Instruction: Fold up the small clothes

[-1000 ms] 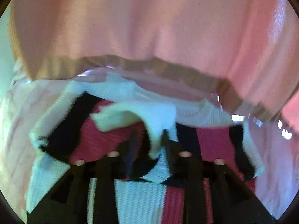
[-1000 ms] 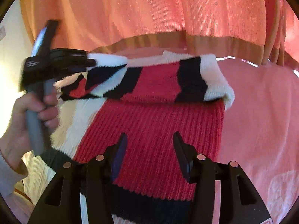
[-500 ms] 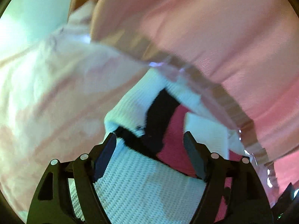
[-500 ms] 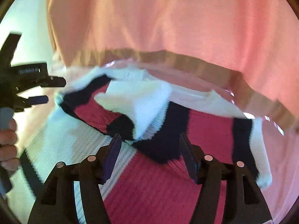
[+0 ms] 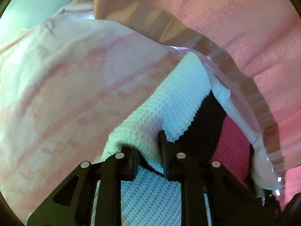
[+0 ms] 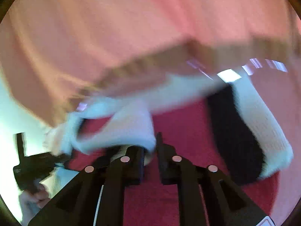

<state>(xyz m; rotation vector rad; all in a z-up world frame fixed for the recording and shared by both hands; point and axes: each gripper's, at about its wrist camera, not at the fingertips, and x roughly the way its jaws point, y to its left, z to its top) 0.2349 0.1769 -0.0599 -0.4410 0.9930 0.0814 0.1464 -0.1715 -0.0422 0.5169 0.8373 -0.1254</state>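
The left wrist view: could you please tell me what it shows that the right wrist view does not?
Only the left wrist view shows the pale pink blanket beside the sweater, and the left gripper closing on a white fold.

Only the right wrist view shows a hand on the other gripper's handle, and the right gripper closing on a white cuff.

Both show the striped sweater and the pink curtain.

The right tool (image 6: 150, 150) sat at the bottom centre of the frame, its jaws closing on a white knitted fold of the striped sweater (image 6: 188, 131); red knit filled the lower middle, with a black and white band at the right; the left tool (image 6: 37, 165) showed blurred at the lower left, a hand (image 6: 35, 192) beneath it; an orange cloth (image 6: 131, 28) hung across the top.
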